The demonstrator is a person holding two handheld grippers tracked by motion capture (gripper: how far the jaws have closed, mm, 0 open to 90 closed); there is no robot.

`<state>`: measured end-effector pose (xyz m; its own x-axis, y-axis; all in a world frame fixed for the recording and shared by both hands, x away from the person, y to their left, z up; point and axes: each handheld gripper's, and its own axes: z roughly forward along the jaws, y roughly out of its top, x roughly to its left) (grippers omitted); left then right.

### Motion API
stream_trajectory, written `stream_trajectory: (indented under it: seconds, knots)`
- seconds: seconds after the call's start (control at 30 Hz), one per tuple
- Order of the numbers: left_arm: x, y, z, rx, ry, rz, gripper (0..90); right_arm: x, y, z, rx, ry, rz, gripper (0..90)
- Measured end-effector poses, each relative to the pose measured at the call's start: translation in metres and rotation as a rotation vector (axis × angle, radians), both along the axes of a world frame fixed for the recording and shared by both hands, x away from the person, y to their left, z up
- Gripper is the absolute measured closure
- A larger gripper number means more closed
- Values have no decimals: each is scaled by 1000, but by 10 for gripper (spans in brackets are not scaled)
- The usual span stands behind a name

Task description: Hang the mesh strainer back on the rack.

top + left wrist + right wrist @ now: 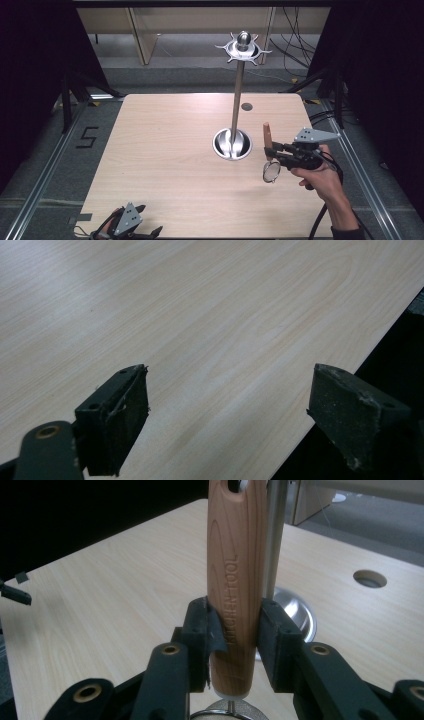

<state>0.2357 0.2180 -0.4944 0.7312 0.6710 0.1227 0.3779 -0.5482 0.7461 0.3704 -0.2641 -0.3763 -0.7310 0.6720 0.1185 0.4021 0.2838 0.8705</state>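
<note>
Right gripper (234,630) clamps the wooden-handled strainer (235,575) upright beside the stand (233,142)

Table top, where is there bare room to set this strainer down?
The table is bare left of the stand's base, up to the left tool. Crowded between the base and the right tool holding the strainer.

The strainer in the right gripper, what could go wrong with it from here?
1. The right gripper clamps the strainer low on its smooth wooden handle, so it might slip or swing.
2. The stand is tall and thin, and close by; a knock could tip it.
3. The hanging hole and the hooks are small, so hooking may miss.
</note>
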Motion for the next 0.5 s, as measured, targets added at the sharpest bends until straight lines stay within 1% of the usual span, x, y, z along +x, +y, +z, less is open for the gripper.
stream_trajectory:
  seconds: [0.03,0.07,0.1,0.13,0.17,0.2,0.27,0.3,0.33,0.37,0.4,0.43,0.47,0.5]
  knots:
    - [0,0,0,5,0,-3,157,2,2,2,13,-21,-3,689]
    - [-1,-1,-1,-25,6,13,156,4,3,5,14,-34,-10,689]
    - [-1,-1,-1,-20,10,17,156,5,5,7,20,-35,1,689]
    - [-1,0,-1,-21,8,18,157,6,5,9,16,-37,3,689]
    - [-1,0,-1,-12,17,23,157,7,7,11,20,-39,-6,689]
    - [1,2,0,16,2,-1,157,8,8,13,28,-47,-4,689]
    - [1,2,0,18,-3,-1,157,11,9,18,28,-71,-15,690]
    - [1,2,0,19,-6,-4,157,11,9,20,26,-71,-19,690]
    - [0,2,-1,3,-3,5,157,11,10,23,31,-69,-19,689]
    - [0,2,-1,3,-4,4,157,12,12,28,48,-92,-26,689]
    - [0,1,-1,3,1,8,157,12,12,28,48,-92,-26,689]
    - [0,2,0,11,2,5,157,13,12,30,38,-112,-25,689]
    - [0,2,0,15,0,2,157,13,14,33,46,-111,-30,690]
    - [0,2,0,15,1,3,157,13,14,36,36,-114,-32,689]
